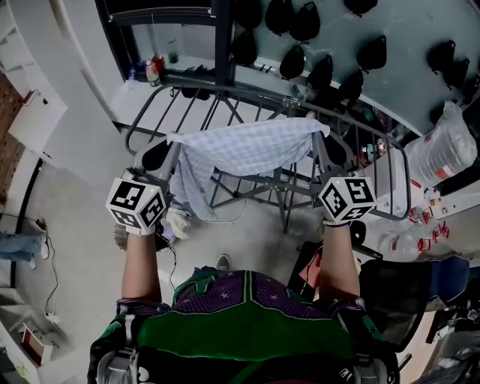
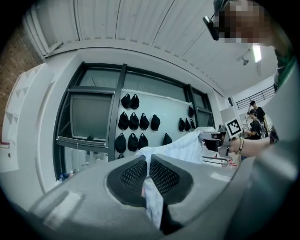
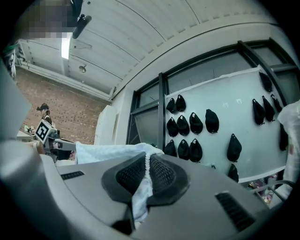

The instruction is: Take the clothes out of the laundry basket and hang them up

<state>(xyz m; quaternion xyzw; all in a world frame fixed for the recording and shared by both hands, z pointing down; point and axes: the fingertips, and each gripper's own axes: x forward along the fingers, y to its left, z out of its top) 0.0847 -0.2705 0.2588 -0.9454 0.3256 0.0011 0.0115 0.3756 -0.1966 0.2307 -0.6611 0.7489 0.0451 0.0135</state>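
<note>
Dark caps (image 1: pixel 304 22) line the wall beyond the drying rack (image 1: pixel 141 114). My left tool (image 2: pixel 149 172) and right tool (image 3: pixel 147 172) each pinch a corner of the limp, light cloth (image 1: pixel 247 146), stretched above the rack. I judge its corners the surest hold.

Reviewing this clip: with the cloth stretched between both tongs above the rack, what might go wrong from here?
1. The left tongs and right tongs each pinch only a thin edge of the checked cloth, so a tug may pull it free.
2. The cloth hangs lower near the left tongs, so it may land bunched or lopsided on the drying rack.
</note>
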